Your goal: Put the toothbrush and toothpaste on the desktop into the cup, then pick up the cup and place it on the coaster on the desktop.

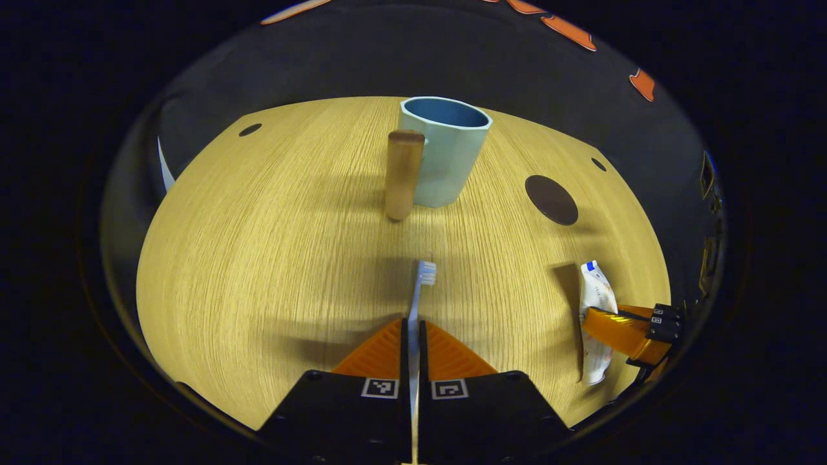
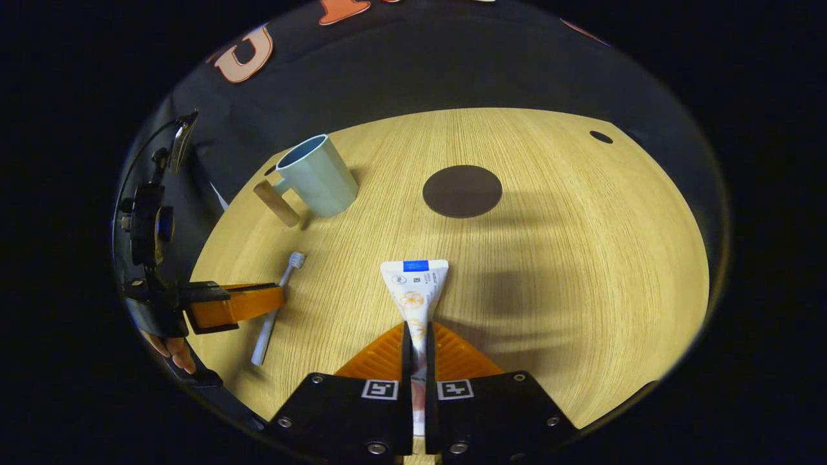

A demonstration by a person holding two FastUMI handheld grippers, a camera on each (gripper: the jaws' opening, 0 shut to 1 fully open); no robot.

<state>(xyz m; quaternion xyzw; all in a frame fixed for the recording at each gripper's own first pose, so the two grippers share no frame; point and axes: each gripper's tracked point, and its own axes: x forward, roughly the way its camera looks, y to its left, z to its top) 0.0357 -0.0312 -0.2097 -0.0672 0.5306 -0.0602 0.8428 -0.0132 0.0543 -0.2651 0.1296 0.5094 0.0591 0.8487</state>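
In the left gripper view the left tongs pinch the slim toothbrush above the wood-grain worktop, facing the faceted cup with its wooden handle, while the right gripper view shows the right tongs pressed on the flat toothpaste tube near the round dark coaster

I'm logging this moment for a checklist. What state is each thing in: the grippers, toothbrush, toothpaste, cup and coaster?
left gripper: shut on the toothbrush
right gripper: shut on the toothpaste
toothbrush: gripped by its handle, bristle end forward, not in the cup
toothpaste: gripped, flat end forward, not in the cup
cup: upright on the desktop, nothing seen inside, off the coaster
coaster: flat on the desktop, bare
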